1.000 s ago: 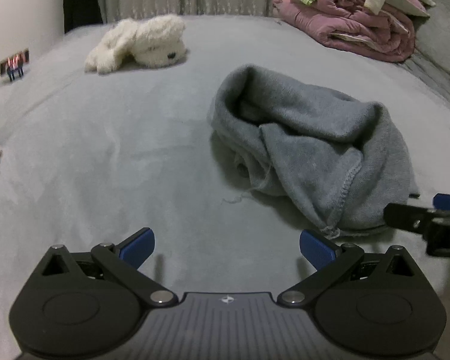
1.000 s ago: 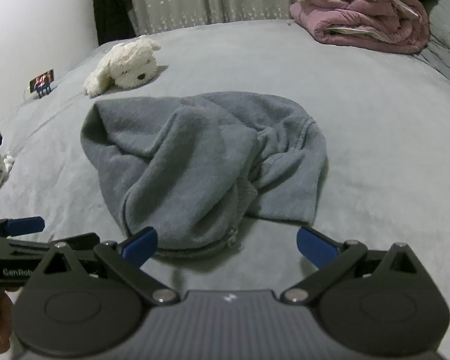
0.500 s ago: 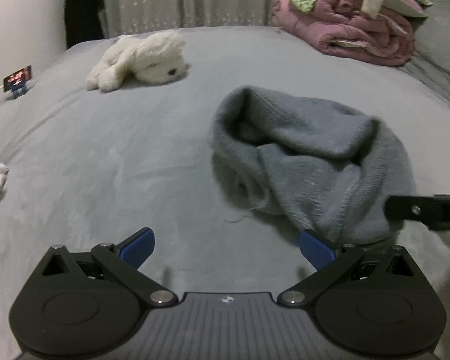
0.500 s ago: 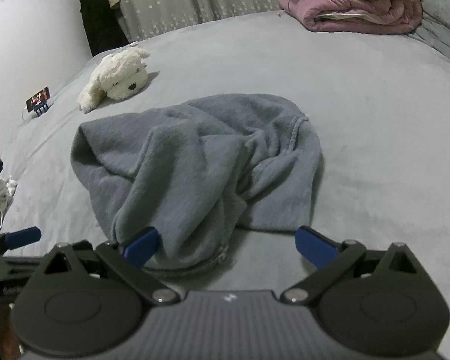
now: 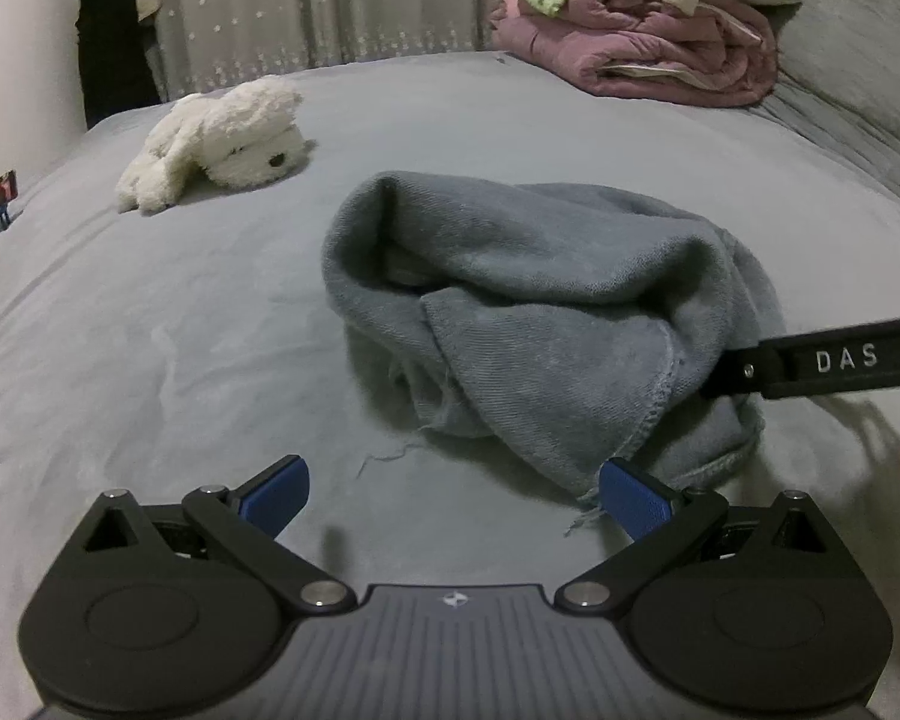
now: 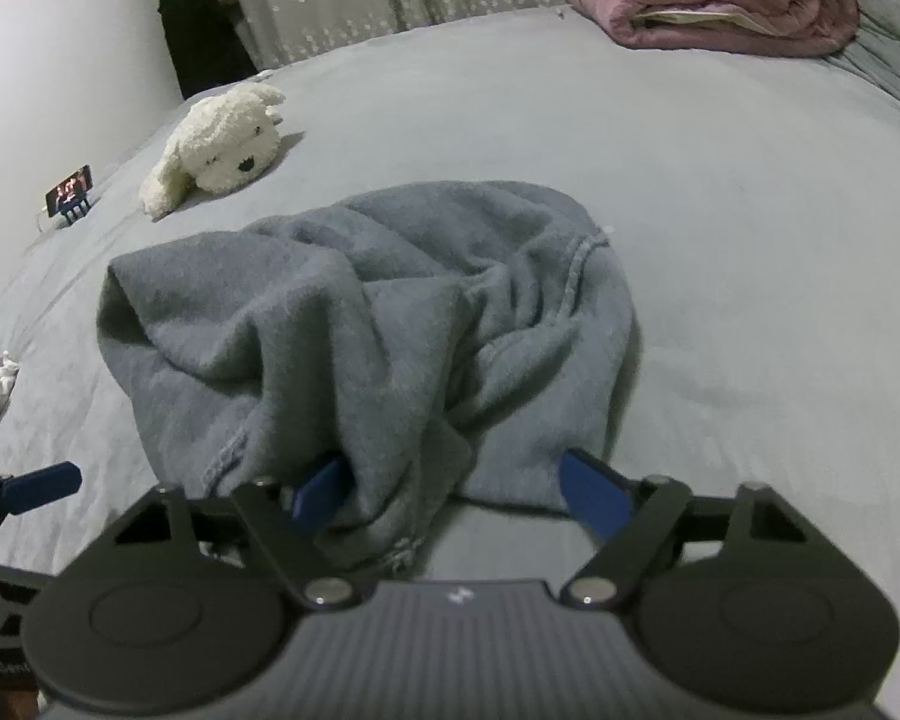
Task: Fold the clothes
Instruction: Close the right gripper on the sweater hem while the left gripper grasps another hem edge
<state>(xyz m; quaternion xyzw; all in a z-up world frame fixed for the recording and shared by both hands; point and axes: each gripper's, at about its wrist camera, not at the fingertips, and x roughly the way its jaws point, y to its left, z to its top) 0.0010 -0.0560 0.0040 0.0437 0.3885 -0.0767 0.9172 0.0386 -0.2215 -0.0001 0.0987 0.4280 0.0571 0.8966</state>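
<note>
Left and right wrist views of a grey bed (image 5: 150,312). A crumpled grey garment (image 6: 390,324) lies in a heap near the middle of the bed, its stitched hem turned toward the cameras and loose threads trailing from the near edge.

Right tool (image 6: 459,495): its jaws are closing, with a bunched fold of the garment's near edge lying between them. The left blue pad (image 6: 318,489) is against the cloth and partly hidden by it; the right pad stands just clear of the fabric, so the fold is not yet pinched. In the left wrist view this tool enters from the right as a black bar lettered "DAS", reaching the garment's right side.

Left tool (image 5: 453,492): jaws spread wide, nothing between them. It hovers low over the bare bed at the garment's near corner; its right blue pad (image 5: 633,501) sits just beside the frayed hem.

Background: a white plush dog (image 5: 216,144) lies beyond the garment toward the left; a pile of folded pink bedding (image 5: 648,54) with a green patterned cloth on top rests at the far right; a small lit screen on a stand (image 6: 71,195) stands at the left edge of the bed, before a pale curtain (image 5: 306,6).
</note>
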